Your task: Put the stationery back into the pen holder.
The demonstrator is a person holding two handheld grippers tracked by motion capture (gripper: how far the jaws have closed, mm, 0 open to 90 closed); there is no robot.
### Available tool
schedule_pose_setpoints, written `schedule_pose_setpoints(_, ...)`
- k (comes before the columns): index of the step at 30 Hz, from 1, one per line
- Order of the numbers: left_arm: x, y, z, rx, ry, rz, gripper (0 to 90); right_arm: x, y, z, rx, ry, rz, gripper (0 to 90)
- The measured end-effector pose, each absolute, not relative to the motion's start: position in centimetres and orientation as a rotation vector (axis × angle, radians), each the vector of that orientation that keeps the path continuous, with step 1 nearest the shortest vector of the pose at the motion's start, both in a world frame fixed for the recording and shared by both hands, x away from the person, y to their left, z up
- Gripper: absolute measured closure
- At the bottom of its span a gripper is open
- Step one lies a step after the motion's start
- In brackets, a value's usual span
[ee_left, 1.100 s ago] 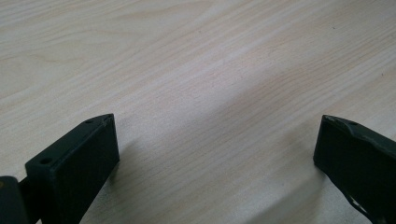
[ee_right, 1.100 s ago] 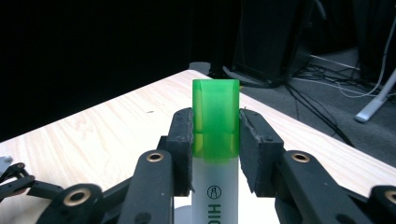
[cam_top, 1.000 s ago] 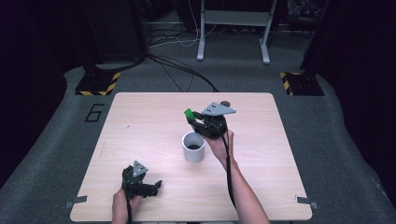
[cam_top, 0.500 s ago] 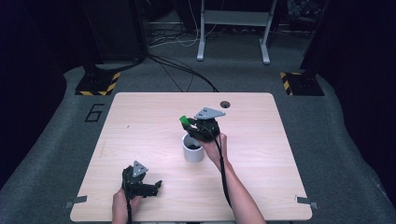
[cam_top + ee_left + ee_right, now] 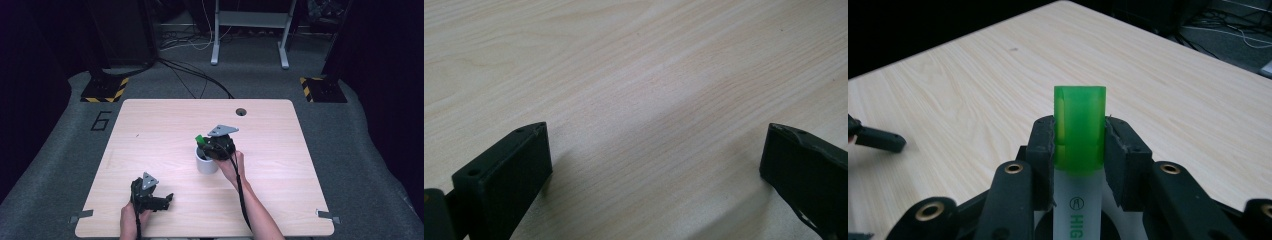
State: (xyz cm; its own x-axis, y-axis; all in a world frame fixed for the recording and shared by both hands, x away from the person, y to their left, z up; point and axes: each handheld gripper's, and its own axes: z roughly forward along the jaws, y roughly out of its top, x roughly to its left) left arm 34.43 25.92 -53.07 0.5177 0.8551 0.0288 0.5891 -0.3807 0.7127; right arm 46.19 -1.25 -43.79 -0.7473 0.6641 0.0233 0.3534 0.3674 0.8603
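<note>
A highlighter (image 5: 1080,125) with a green cap and a white barrel stands upright between the pads of my right gripper (image 5: 1080,145), which is shut on it just below the cap's top. In the high view the right gripper (image 5: 204,143) hangs right above a white cup (image 5: 206,164) at the table's middle, the green cap (image 5: 199,139) poking up at its left. The highlighter's lower end is hidden. My left gripper (image 5: 165,202) rests near the front left edge, jaws wide apart. Bare wood lies between its fingers (image 5: 509,175).
The light wooden table (image 5: 150,130) has a round cable hole (image 5: 241,111) near its far edge. Metal brackets (image 5: 326,216) stick out at the front corners. A desk frame (image 5: 250,30) and cables lie on the floor beyond.
My right gripper has come down and slightly nearer with the highlighter, ending just over the cup. The left gripper has stayed put.
</note>
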Motion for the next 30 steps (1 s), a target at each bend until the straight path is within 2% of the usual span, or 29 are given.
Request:
schedule_pose_setpoints(2,34.4,25.9,-53.1,2.112,1.170,0.526,0.3,46.0,-1.2,-44.0,0.891,2.317,1.292,65.8)
schedule_pose_setpoints(4,34.4,26.0,-53.0,2.120,1.168,0.516,0.3,45.8,-1.4,-44.0,0.898,2.316,1.270,53.9)
schedule_pose_setpoints(7,34.4,25.9,-53.0,2.112,1.170,0.526,0.3,45.6,-1.7,-43.7,0.918,2.300,1.278,50.0)
schedule_pose_setpoints(8,34.4,25.9,-53.1,2.108,1.172,0.526,0.3,45.3,-2.2,-43.2,0.927,2.295,1.272,39.4)
schedule_pose_setpoints(9,34.4,25.9,-53.1,2.112,1.170,0.526,0.3,45.3,-2.2,-43.2,0.927,2.295,1.272,39.4)
schedule_pose_setpoints(11,34.4,25.8,-53.1,2.090,1.181,0.527,0.3,44.9,-3.1,-42.5,0.928,2.279,1.280,29.5)
schedule_pose_setpoints(13,34.4,25.9,-53.0,2.113,1.170,0.526,0.3,44.7,-3.5,-42.3,0.938,2.271,1.274,27.5)
schedule_pose_setpoints(14,34.4,25.9,-53.1,2.110,1.171,0.526,0.3,44.2,-4.4,-41.9,0.949,2.265,1.281,22.5)
schedule_pose_setpoints(18,34.4,25.9,-53.1,2.112,1.169,0.526,0.3,43.5,-6.2,-41.2,0.942,2.258,1.263,14.8)
schedule_pose_setpoints(30,34.4,25.9,-53.0,2.114,1.170,0.525,0.3,40.7,-12.9,-42.1,1.058,2.188,1.222,4.6)
